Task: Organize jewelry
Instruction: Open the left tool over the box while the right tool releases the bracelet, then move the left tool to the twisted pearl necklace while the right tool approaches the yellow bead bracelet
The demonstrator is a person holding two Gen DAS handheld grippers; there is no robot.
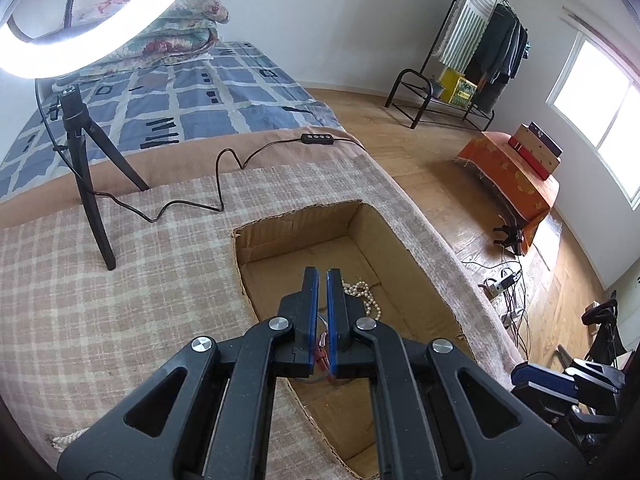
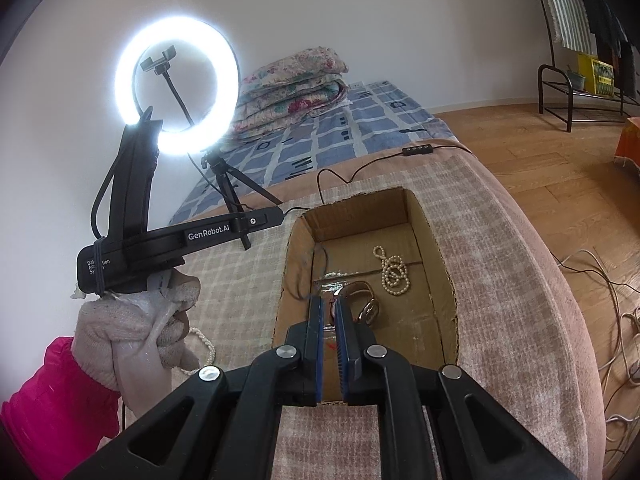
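Note:
A cardboard box [image 1: 360, 216] is sunk into the checked blanket; it also shows in the right wrist view [image 2: 436, 256]. A white pearl necklace [image 2: 394, 276] lies on its floor, also seen in the left wrist view [image 1: 366, 294]. A silver watch [image 2: 366, 300] lies beside it. My left gripper [image 1: 322, 272] hovers over the box, jaws nearly closed, with a thin red-and-grey string [image 1: 322, 354] between the pads. My right gripper [image 2: 328, 302] is over the box, jaws nearly closed, just left of the watch. Another pearl strand [image 2: 204, 346] lies on the blanket by the gloved hand.
A ring light on a tripod [image 2: 176, 80] stands on the blanket left of the box, its cable [image 1: 224, 184] running across the bed. Folded quilts [image 2: 296, 84] lie at the back. The bed edge drops to wooden floor [image 1: 448, 184] on the right.

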